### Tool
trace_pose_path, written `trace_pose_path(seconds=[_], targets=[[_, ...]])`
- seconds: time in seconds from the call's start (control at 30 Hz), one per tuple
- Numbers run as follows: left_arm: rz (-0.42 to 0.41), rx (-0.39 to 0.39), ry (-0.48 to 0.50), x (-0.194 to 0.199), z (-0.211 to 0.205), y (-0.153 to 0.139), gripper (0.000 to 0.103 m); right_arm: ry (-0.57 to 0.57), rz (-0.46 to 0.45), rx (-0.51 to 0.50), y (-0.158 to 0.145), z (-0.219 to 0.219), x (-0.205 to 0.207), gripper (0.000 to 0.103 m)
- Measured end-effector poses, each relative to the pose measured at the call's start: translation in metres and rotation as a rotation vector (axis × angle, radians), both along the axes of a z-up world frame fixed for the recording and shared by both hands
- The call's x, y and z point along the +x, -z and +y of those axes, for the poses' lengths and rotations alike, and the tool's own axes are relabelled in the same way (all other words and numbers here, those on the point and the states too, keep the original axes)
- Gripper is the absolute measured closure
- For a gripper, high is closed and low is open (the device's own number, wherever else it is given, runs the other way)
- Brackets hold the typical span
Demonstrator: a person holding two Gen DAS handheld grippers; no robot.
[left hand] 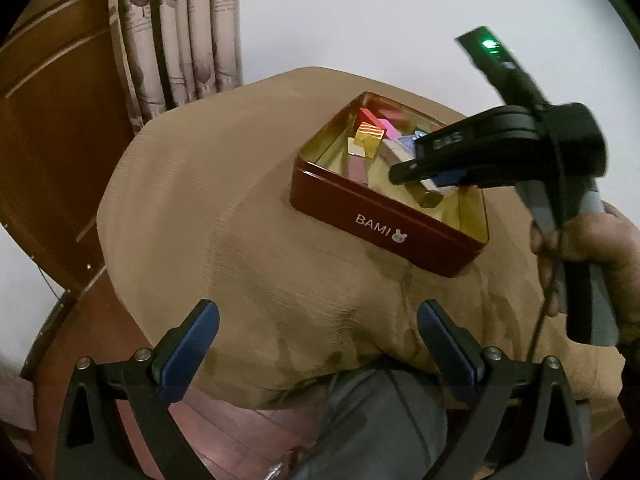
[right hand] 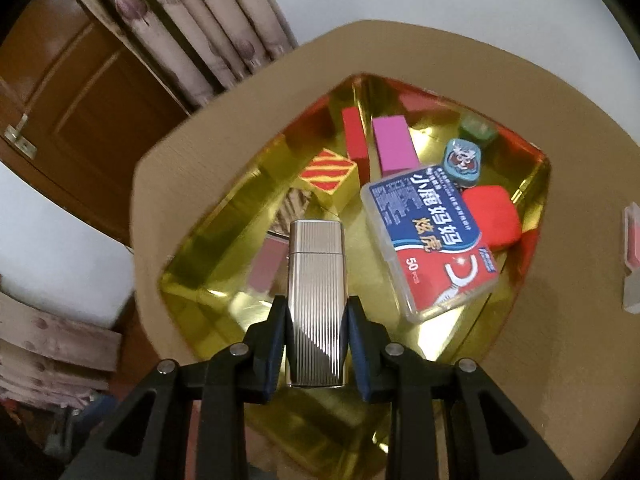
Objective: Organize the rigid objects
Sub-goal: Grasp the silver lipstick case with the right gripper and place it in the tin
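A red tin (left hand: 384,226) marked BAMI, gold inside (right hand: 208,240), sits on a tan cloth-covered table. In it lie a striped yellow block (right hand: 328,176), a red block (right hand: 354,136), a pink block (right hand: 394,144), a floss-pick box (right hand: 432,236), a red pad (right hand: 494,214) and a small blue tin (right hand: 462,160). My right gripper (right hand: 316,320) is shut on a ribbed silver lighter (right hand: 316,280) and holds it over the tin's inside; it also shows in the left wrist view (left hand: 430,184). My left gripper (left hand: 318,336) is open and empty, near the table's front edge.
A small clear case (right hand: 632,256) with red inside lies on the cloth right of the tin. Curtains (left hand: 180,32) and a wooden door (left hand: 52,128) stand behind the table. A person's leg (left hand: 372,420) is below the table's front edge.
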State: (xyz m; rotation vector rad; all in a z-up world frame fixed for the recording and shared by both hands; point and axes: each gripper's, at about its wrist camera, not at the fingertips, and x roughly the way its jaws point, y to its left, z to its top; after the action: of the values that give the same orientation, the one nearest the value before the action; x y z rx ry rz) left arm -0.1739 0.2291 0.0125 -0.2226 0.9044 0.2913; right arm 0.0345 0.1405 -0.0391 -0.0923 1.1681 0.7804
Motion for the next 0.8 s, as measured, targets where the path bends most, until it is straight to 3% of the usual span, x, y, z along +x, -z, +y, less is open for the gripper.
trace_pose_path(seconds=[0.27, 0.5, 0.57, 0.7, 0.8], targets=[[-0.036, -0.004, 0.013, -0.001, 0.002, -0.003, 0.005, -0.007, -0.053, -0.069, 0.023, 0.031, 0.005, 0.074], [-0.037, 0.026, 0.018, -0.002, -0.002, -0.005, 0.005, 0.005, -0.008, -0.025, 0.019, 0.049, 0.009, 0.069], [-0.038, 0.031, 0.02, -0.002, -0.002, -0.006, 0.005, 0.015, 0.029, 0.016, 0.018, 0.048, 0.014, 0.067], [-0.045, 0.049, 0.033, -0.003, -0.006, -0.007, 0.005, 0.045, -0.021, 0.028, 0.002, 0.028, 0.011, 0.065], [-0.048, 0.048, 0.05, -0.003, -0.011, -0.007, 0.005, 0.081, -0.065, 0.122, -0.013, -0.002, 0.004, 0.065]])
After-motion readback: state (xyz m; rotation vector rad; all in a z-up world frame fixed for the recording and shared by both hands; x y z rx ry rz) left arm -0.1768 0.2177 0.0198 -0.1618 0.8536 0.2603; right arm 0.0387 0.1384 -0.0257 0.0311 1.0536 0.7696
